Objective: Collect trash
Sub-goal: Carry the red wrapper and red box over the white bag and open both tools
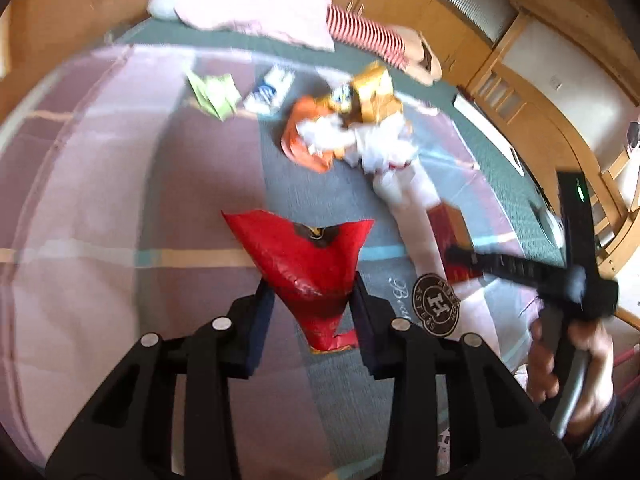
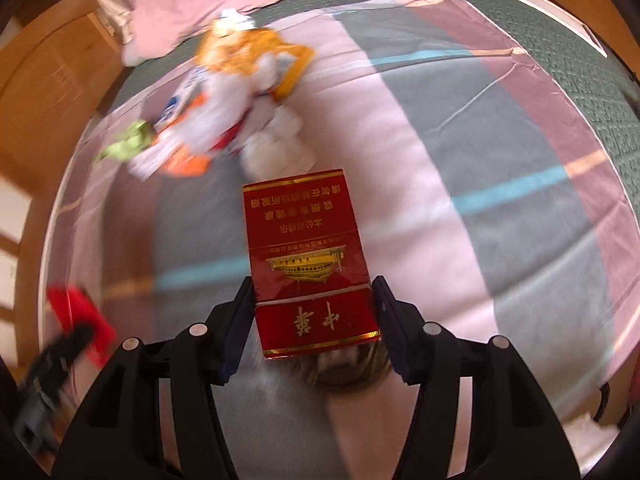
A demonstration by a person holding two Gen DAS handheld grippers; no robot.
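Observation:
My left gripper [image 1: 314, 300] is shut on a crumpled red wrapper [image 1: 308, 256] and holds it above the bed. My right gripper [image 2: 314, 308] is shut on a red cigarette box [image 2: 310, 256] with gold print, also above the bed. In the left wrist view the right gripper [image 1: 460, 254] shows blurred at the right with the red box [image 1: 450, 224] in it. In the right wrist view the left gripper [image 2: 76, 340] and its red wrapper [image 2: 80, 312] show blurred at lower left. More trash lies ahead: an orange wrapper [image 1: 304, 140], a gold box [image 1: 372, 96], white tissue [image 1: 384, 148], a green wrapper [image 1: 214, 94], a blue-white packet [image 1: 270, 90].
A striped pink, grey and purple sheet [image 1: 100, 200] covers a green quilted bed [image 2: 580, 80]. A pink pillow [image 1: 260, 4] and a striped doll [image 1: 368, 36] lie at the far end. Wooden cabinets [image 1: 520, 80] line the wall. A white cloth with a round badge [image 1: 436, 306] lies beneath.

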